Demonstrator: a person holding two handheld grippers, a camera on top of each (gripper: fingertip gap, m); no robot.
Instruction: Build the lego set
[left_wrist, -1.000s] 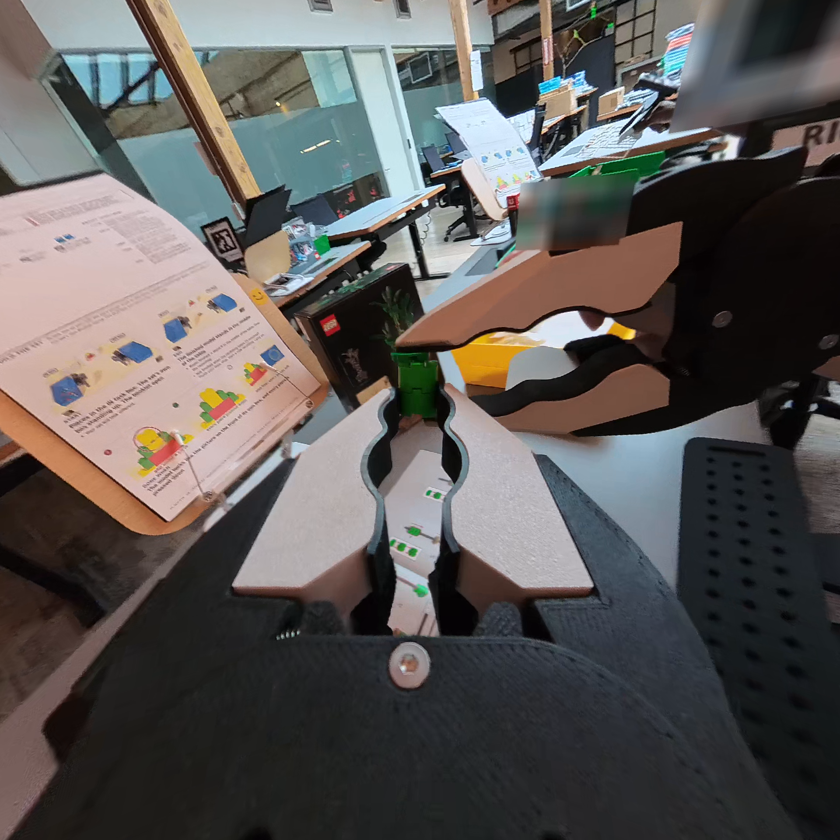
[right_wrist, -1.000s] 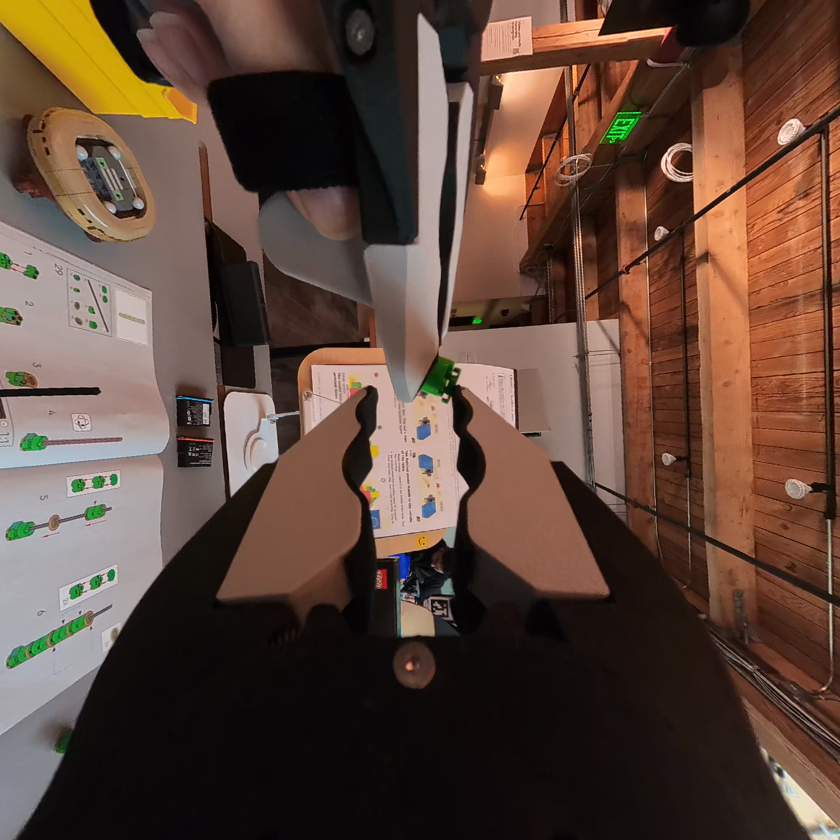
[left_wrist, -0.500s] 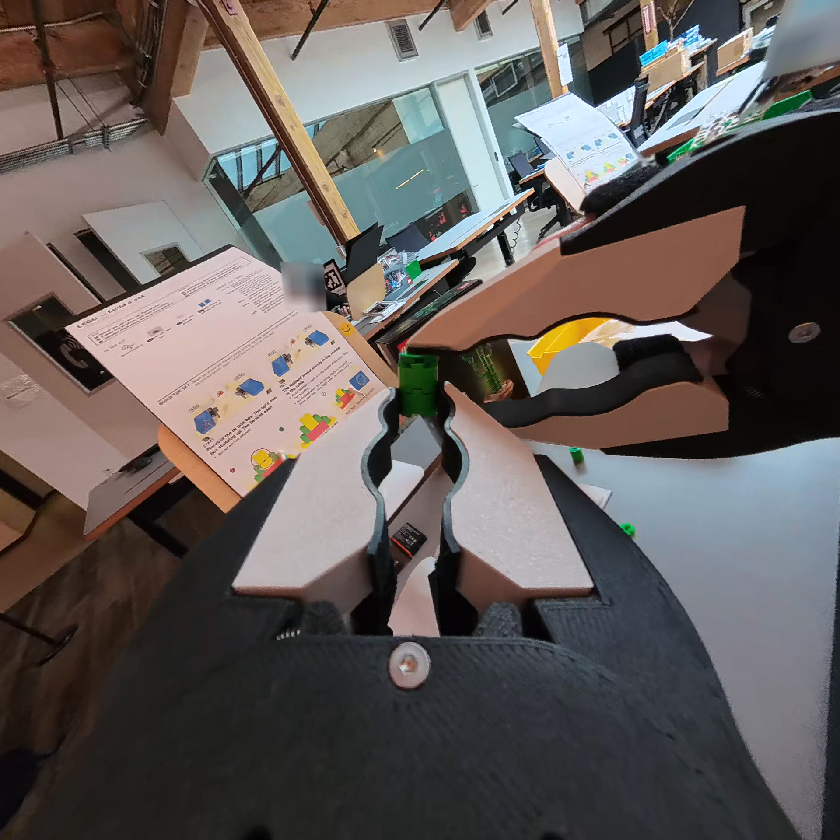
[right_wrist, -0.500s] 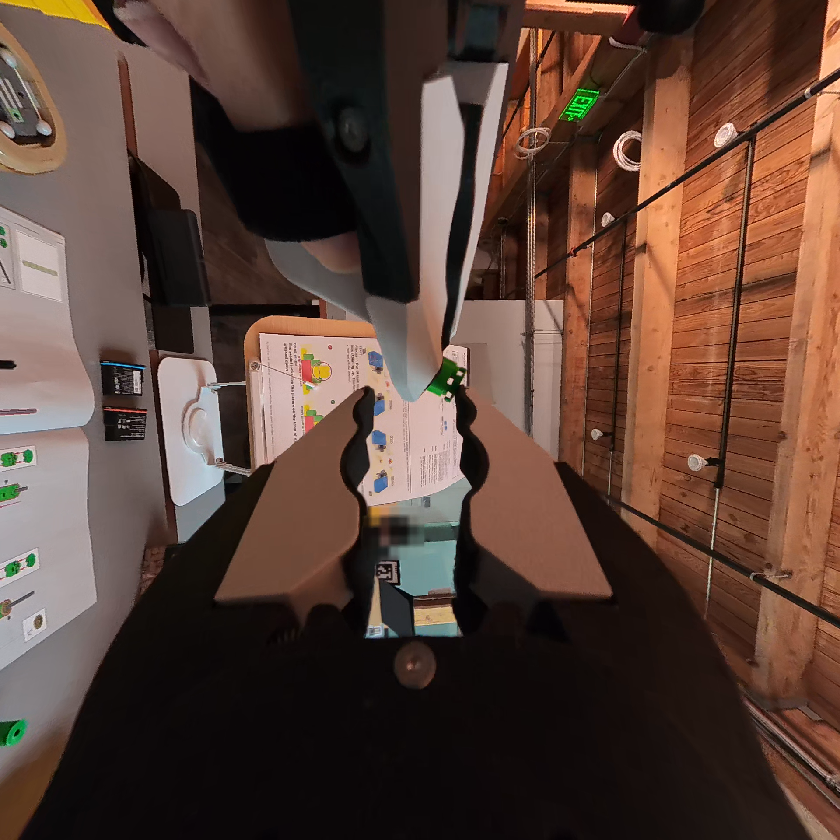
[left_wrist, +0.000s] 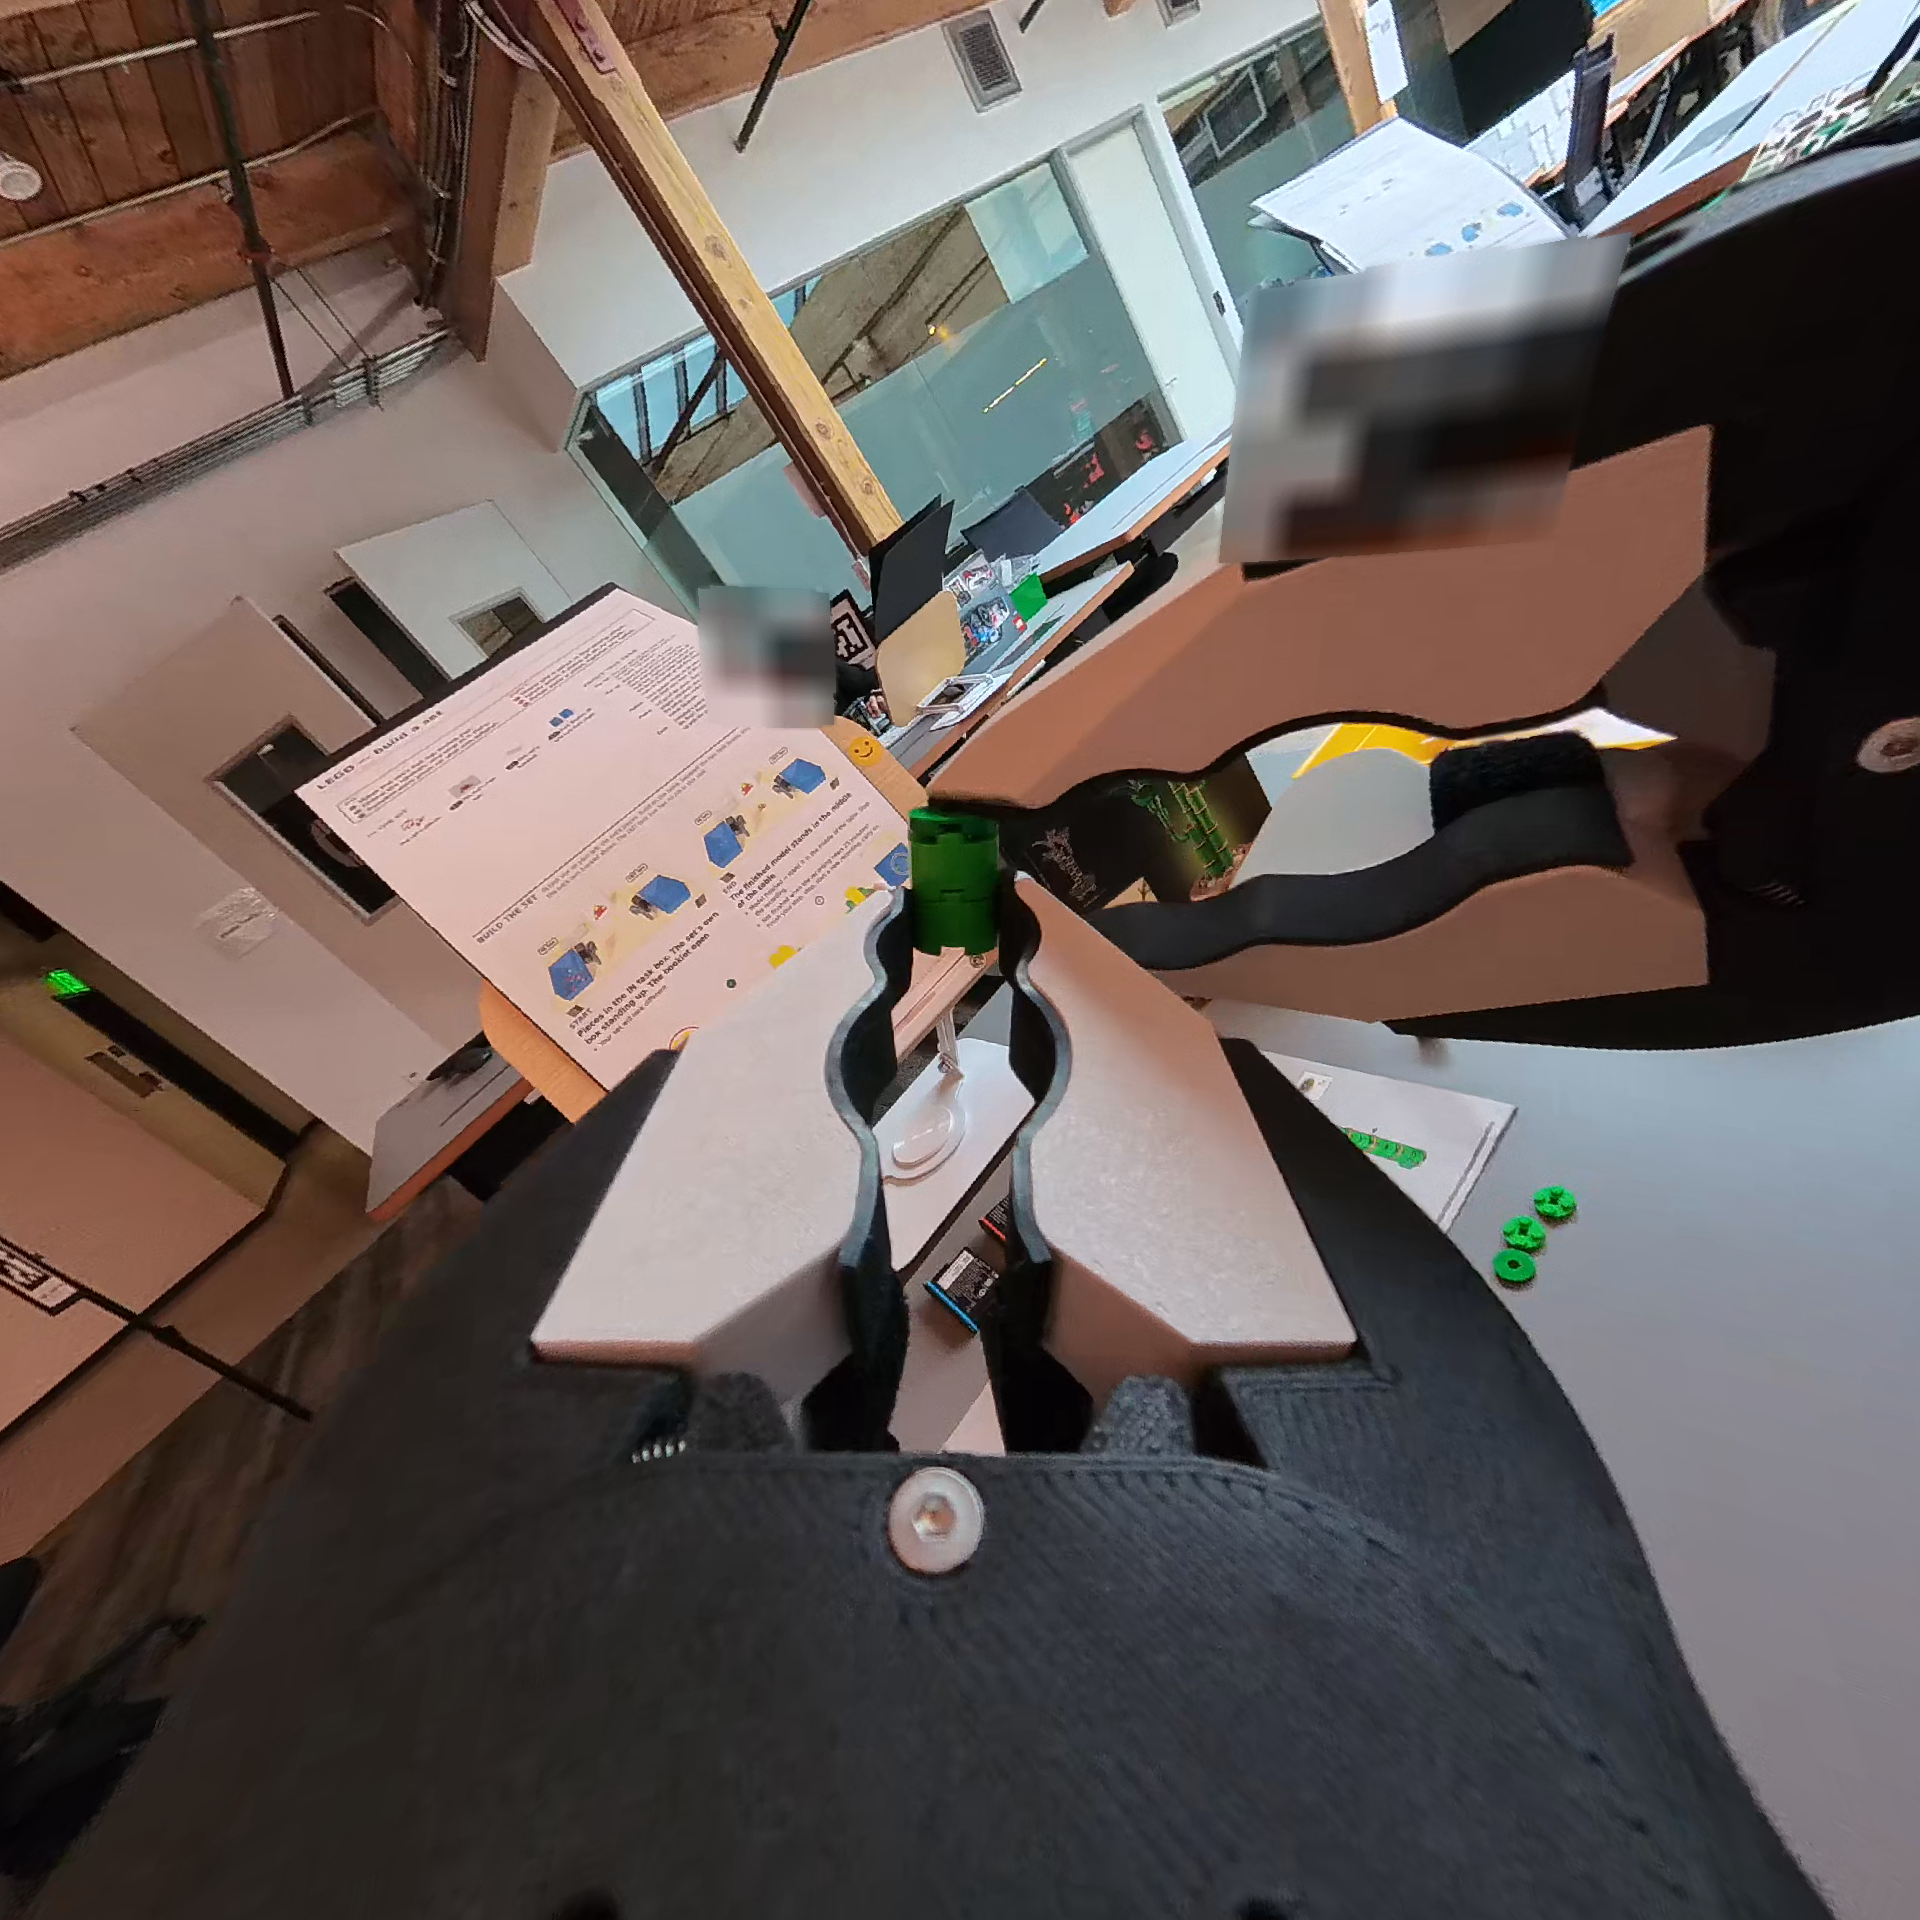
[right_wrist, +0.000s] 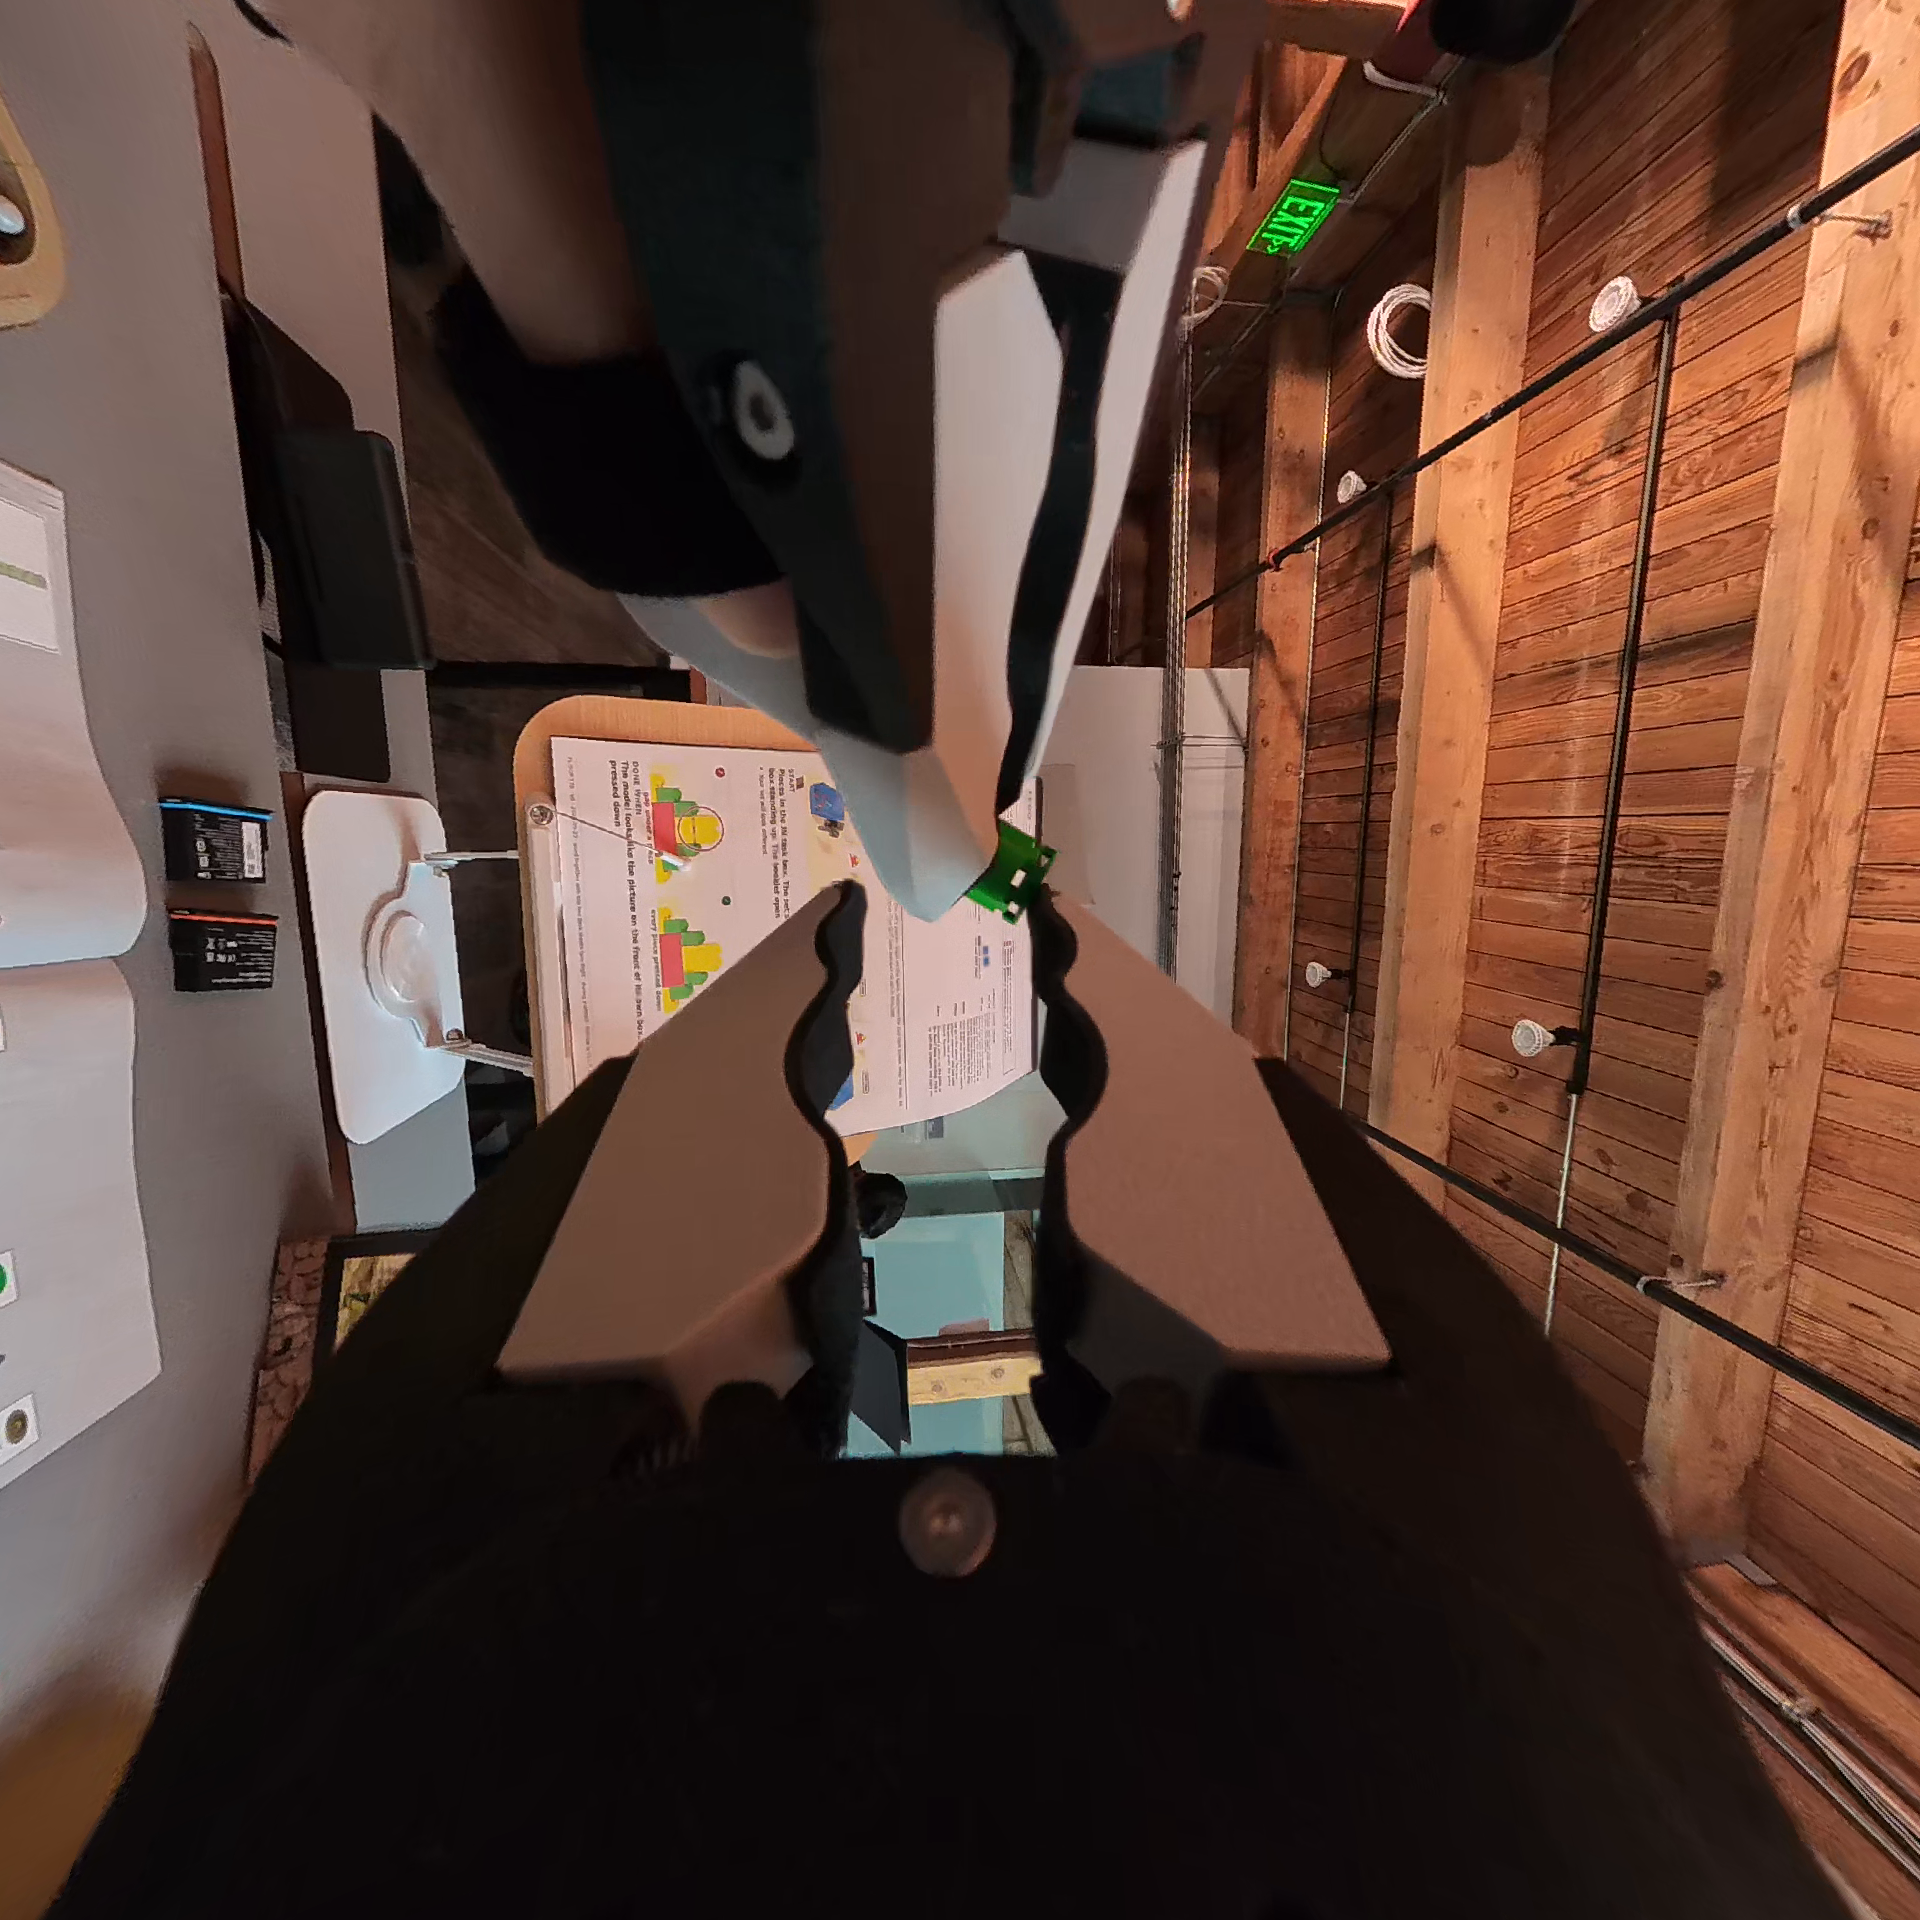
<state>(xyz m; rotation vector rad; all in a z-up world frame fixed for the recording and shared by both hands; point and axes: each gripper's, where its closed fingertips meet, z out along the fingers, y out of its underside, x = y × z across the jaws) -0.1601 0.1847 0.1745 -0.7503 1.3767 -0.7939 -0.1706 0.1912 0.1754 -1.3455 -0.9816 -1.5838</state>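
My left gripper (left_wrist: 951, 920) is shut on a short green stack of round lego pieces (left_wrist: 952, 881), which stands upright out of its tips, lifted above the table. My right gripper (left_wrist: 1029, 862) reaches in from the right with its jaws apart; its upper fingertip touches the top of the stack. In the right wrist view my right gripper (right_wrist: 940, 904) is open, and the left gripper (right_wrist: 982, 862) comes down from above with the green stack (right_wrist: 1013, 868) beside my right fingertip.
A printed instruction sheet on a wooden stand (left_wrist: 623, 831) is behind the grippers, and shows too in the right wrist view (right_wrist: 727, 883). An open booklet (left_wrist: 1382, 1143) and three loose green round pieces (left_wrist: 1532, 1231) lie on the grey table (left_wrist: 1714, 1351). Small black boxes (right_wrist: 218, 842), the set's dark box (left_wrist: 1174, 842). Less than 4 cm separates the two grippers' tips.
Both grippers have risen and tilted upward together, away from the table. The left one keeps hold of the green stack; the right one stays open at its top.
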